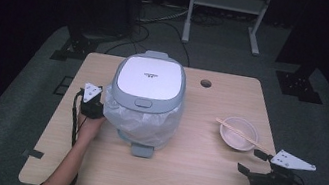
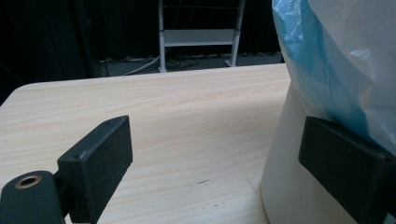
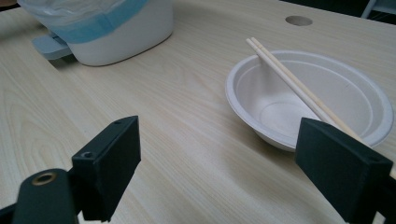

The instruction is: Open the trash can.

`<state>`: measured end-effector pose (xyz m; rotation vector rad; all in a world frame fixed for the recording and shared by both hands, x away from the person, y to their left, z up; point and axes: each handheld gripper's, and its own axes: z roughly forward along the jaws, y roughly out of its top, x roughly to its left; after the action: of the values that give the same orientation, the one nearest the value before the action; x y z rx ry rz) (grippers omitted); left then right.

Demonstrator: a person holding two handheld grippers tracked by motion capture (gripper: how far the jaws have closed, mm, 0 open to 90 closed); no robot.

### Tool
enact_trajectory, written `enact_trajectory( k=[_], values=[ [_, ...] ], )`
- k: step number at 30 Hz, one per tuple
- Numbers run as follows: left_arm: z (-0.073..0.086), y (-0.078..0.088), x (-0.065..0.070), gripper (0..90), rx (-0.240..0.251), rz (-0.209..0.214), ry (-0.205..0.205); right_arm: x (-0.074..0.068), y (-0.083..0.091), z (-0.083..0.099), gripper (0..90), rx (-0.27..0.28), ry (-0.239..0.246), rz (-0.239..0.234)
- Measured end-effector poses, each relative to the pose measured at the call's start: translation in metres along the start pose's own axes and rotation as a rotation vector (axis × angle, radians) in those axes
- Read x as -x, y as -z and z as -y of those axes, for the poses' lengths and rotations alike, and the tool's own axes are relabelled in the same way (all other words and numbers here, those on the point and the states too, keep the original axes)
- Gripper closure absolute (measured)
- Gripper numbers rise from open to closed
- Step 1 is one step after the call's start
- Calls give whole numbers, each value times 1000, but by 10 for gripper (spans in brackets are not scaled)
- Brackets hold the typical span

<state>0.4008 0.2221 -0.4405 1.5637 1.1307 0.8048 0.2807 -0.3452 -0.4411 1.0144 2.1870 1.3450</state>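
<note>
A white pedal bin [image 1: 148,97] with a grey lid, lined with a clear and blue plastic bag [image 2: 336,56], stands mid-table. Its grey foot pedal [image 1: 141,149] points toward me. My left gripper [image 1: 91,103] sits open right beside the bin's left side, one jaw close against the white wall [image 2: 285,186]. At the right lies a white disposable bowl [image 1: 238,133] with a pair of wooden chopsticks [image 3: 289,79] resting across its rim. My right gripper [image 1: 258,165] is open just in front of the bowl [image 3: 308,98], nothing between its jaws.
The wooden table [image 1: 188,177] has a round cable hole [image 1: 205,83] at the back right. Behind it stand a metal rack frame [image 1: 228,4] and floor cables. Bare tabletop lies between the bin and the bowl.
</note>
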Motion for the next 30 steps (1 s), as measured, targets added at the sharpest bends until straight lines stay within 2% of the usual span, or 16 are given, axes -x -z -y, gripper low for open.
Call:
enact_trajectory(
  k=[13, 26, 30],
  values=[
    [-2, -9, 11, 90, -5, 22, -3, 0, 0, 0, 132, -4, -2, -4],
    [-3, -11, 14, 89, -11, 29, -8, 0, 0, 0, 132, -6, -2, -6],
    [-3, -12, 12, 89, -16, 48, 8, 0, -1, 0, 132, -7, -2, -8]
  ],
)
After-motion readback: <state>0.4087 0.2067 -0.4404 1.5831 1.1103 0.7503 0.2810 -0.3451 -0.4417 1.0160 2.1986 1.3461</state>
